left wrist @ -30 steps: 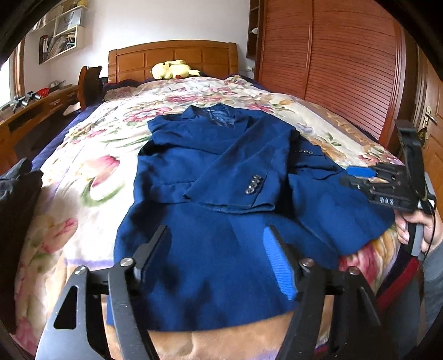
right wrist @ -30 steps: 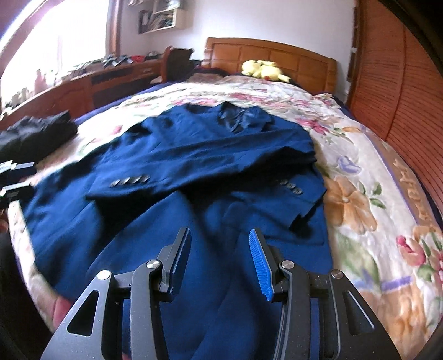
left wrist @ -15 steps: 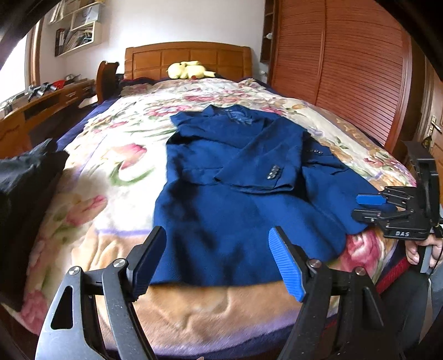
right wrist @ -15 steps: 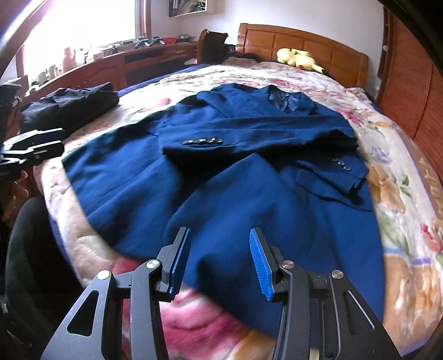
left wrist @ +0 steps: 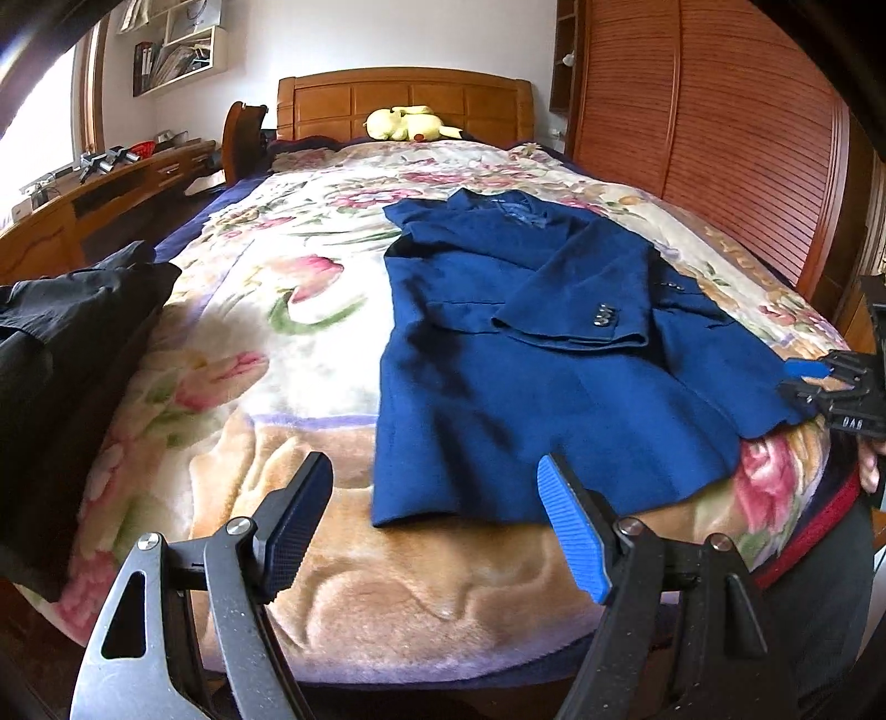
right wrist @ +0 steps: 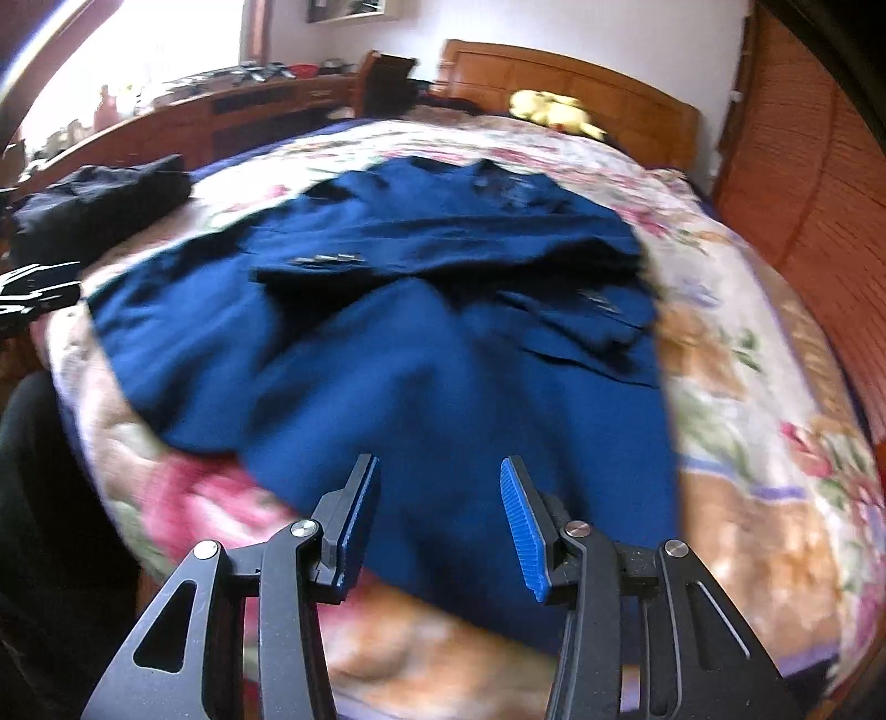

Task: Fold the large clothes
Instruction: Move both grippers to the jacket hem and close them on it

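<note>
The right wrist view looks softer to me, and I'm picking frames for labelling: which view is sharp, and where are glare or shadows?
Left wrist view: sharp, with button detail on the navy blue suit jacket and dark shadows across its left panel. Right wrist view: motion-blurred throughout, buttons smeared into streaks, the window blown out white at upper left. Both bend the floral plush blanket at the edges.
</note>
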`<action>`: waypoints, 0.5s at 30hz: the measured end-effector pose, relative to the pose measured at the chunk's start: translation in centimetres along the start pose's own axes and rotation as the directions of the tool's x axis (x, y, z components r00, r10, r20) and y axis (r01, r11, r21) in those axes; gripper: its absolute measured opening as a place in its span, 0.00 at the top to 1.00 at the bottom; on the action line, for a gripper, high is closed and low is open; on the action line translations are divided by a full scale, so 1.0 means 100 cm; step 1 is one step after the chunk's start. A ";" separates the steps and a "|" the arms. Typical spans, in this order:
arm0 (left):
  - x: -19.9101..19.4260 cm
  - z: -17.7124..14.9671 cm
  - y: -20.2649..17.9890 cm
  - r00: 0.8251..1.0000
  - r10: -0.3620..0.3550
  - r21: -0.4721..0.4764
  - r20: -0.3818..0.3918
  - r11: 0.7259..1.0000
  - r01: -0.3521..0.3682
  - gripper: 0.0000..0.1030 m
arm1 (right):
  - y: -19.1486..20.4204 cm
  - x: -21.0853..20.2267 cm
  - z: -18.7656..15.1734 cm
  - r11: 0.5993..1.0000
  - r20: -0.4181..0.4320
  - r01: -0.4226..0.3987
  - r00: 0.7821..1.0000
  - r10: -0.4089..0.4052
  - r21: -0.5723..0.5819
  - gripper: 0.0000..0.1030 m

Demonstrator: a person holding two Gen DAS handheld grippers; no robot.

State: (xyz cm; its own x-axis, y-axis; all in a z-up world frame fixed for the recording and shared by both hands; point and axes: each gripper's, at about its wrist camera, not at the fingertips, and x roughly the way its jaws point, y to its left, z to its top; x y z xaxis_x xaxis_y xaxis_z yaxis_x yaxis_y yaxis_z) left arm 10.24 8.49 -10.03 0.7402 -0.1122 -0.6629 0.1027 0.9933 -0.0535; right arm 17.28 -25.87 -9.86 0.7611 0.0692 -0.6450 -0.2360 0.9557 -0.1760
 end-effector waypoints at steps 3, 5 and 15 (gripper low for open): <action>0.003 0.000 0.007 1.000 -0.001 -0.014 0.006 1.000 0.001 0.31 | -0.028 0.001 -0.007 0.998 -0.027 0.061 0.998 -0.060 0.032 0.54; 0.006 0.001 0.011 1.000 -0.015 -0.036 0.000 0.999 0.015 0.44 | -0.045 0.002 -0.011 0.994 -0.046 0.095 0.995 -0.092 0.060 0.54; 0.028 -0.008 0.014 0.998 -0.002 -0.050 -0.067 0.999 -0.002 0.53 | -0.080 0.023 -0.029 0.977 -0.097 0.080 0.993 -0.061 0.198 0.54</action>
State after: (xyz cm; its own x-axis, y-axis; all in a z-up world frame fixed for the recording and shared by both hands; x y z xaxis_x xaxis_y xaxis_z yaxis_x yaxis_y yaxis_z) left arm 11.98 9.56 -12.56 0.6938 -0.1118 -0.7114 0.0679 0.9936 -0.0900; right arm 19.13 -34.21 -12.10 0.7118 -0.0175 -0.7021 -0.0502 0.9959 -0.0757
